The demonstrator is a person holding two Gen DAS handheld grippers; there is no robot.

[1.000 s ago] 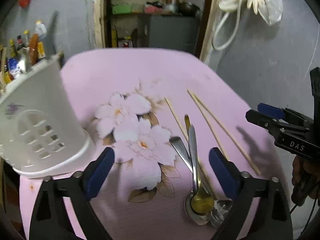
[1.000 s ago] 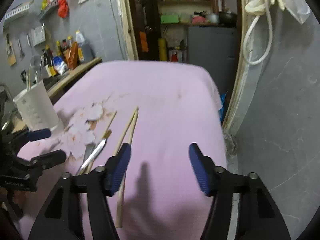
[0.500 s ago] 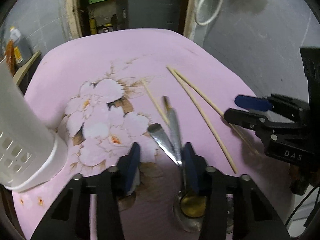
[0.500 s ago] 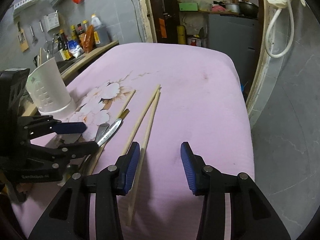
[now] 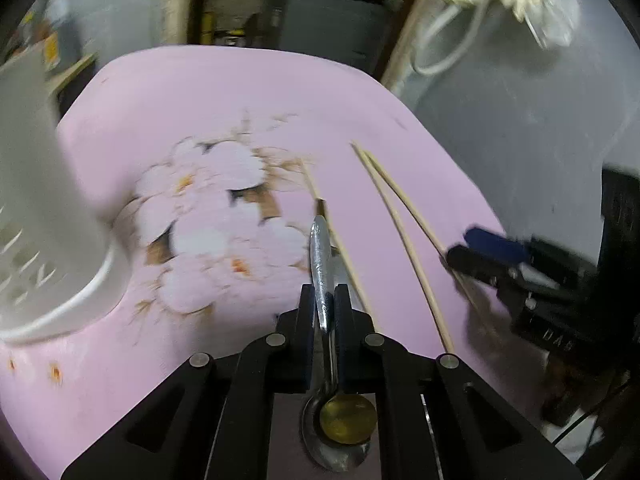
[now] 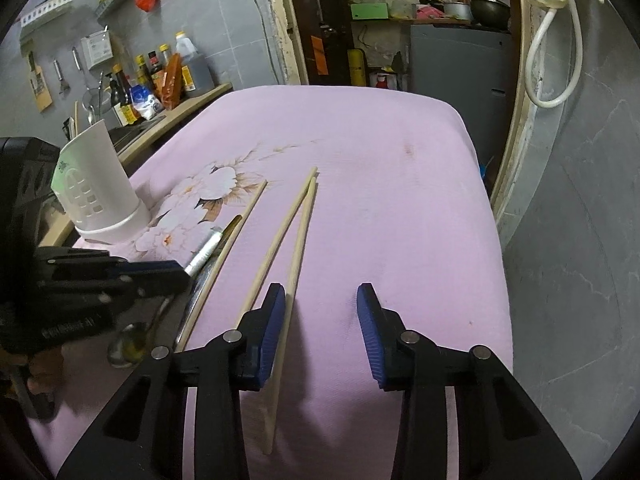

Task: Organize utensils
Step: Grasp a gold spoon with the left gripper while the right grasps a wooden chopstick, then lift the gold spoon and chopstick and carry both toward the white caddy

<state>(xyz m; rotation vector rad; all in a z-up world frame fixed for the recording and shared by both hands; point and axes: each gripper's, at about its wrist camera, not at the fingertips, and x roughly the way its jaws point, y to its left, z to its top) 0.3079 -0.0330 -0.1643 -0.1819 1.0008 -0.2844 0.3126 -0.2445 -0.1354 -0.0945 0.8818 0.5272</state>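
Note:
My left gripper (image 5: pixel 325 304) is shut on the handle of a steel spoon (image 5: pixel 321 256), whose bowl (image 5: pixel 334 436) lies under the gripper with a gold spoon bowl (image 5: pixel 348 418) on it. A single chopstick (image 5: pixel 340 240) runs beside it. Two more chopsticks (image 6: pixel 296 216) lie to the right. My right gripper (image 6: pixel 322 316) is open over the near end of that pair, its left finger beside one stick. The white utensil holder (image 6: pixel 96 184) stands at the left; it also shows in the left wrist view (image 5: pixel 44 216).
The pink flowered table cover (image 6: pixel 380 168) ends at a grey wall on the right (image 6: pixel 580 160). A counter with sauce bottles (image 6: pixel 156 76) stands behind the holder. The left gripper shows in the right wrist view (image 6: pixel 132 276), the right gripper in the left wrist view (image 5: pixel 496 256).
My left gripper has closed from open onto the steel spoon's handle. My right gripper has moved forward and lower over the chopstick pair, still open.

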